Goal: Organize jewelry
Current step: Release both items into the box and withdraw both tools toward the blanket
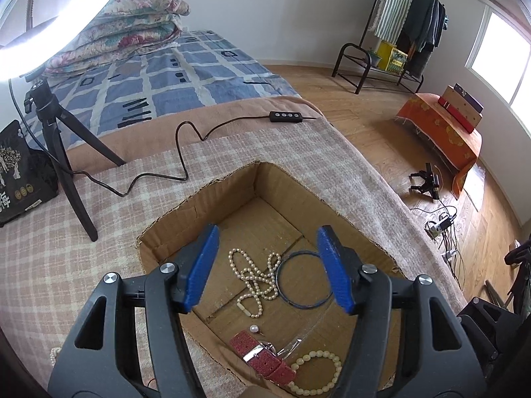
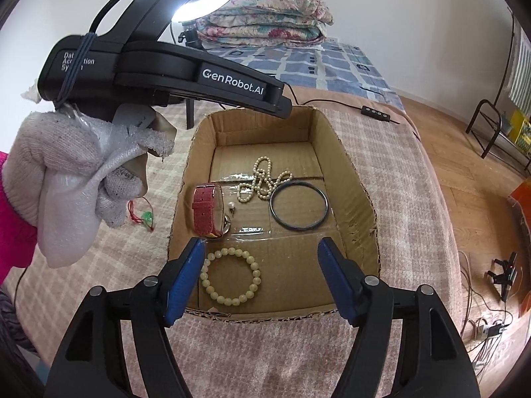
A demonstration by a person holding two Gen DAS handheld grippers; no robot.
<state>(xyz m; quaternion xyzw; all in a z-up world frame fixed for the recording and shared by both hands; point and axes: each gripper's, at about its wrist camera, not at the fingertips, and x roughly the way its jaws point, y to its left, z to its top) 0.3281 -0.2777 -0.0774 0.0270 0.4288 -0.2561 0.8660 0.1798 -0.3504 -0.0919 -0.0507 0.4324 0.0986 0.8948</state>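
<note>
An open cardboard box point(image 2: 351, 179) sits on the checked blanket. Inside lie a pearl necklace point(image 2: 262, 179), a dark bangle point(image 2: 298, 205), a red watch point(image 2: 205, 209), a pearl earring point(image 2: 231, 206) and a pale bead bracelet point(image 2: 230, 275). My right gripper point(image 2: 262, 278) is open and empty above the box's near edge. My left gripper point(image 1: 268, 268) is open and empty over the box, above the necklace point(image 1: 255, 278) and bangle point(image 1: 303, 278). The watch point(image 1: 262, 358) and bracelet point(image 1: 315, 371) lie below it. A green pendant on red cord point(image 2: 142, 215) lies on the blanket left of the box.
A ring light on a tripod point(image 1: 63, 152) stands on the bed, its cable point(image 1: 179, 165) trailing to a remote point(image 1: 287, 116). A black bag point(image 1: 20, 172) is at far left. Folded quilts point(image 2: 265, 20) are behind. The bed edge point(image 1: 398, 199) drops to a wooden floor.
</note>
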